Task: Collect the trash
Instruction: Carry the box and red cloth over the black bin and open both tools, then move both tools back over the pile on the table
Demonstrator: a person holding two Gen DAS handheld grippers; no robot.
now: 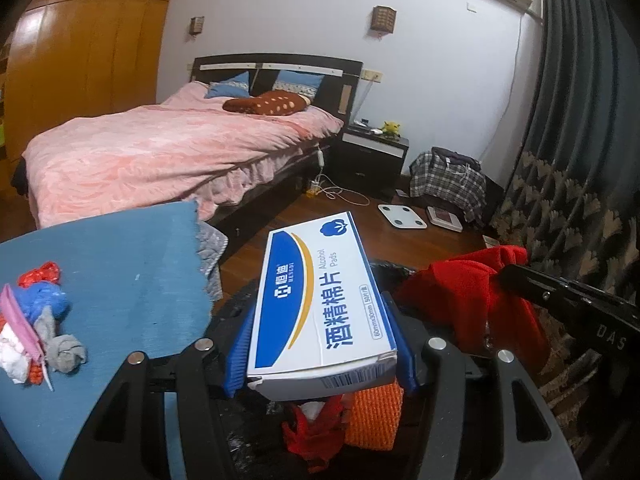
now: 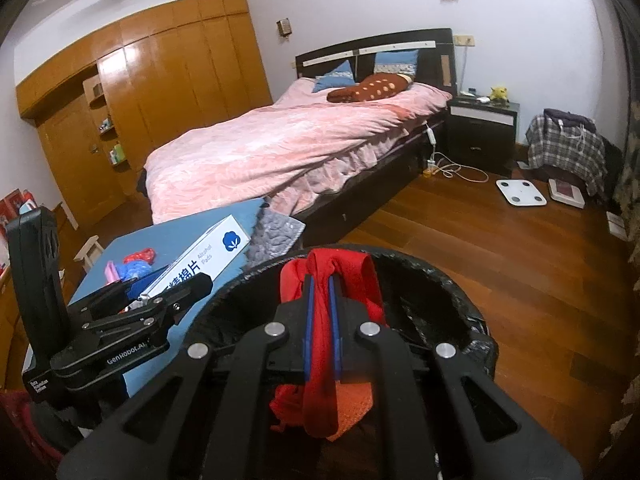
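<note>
The alcohol-pad box (image 1: 320,300) sits clamped between the blue pads of my left tool (image 1: 320,344), above the black-lined bin (image 2: 460,300); its near end is cut off by the tool body. My right tool (image 2: 320,320) is closed on a red cloth (image 2: 320,360), held over the same bin, whose contents are mostly hidden, with only red and orange scraps (image 1: 372,416) visible. To the left, the blue worktop (image 1: 120,280) carries a small heap of crumpled scraps (image 1: 36,320), hard to identify.
</note>
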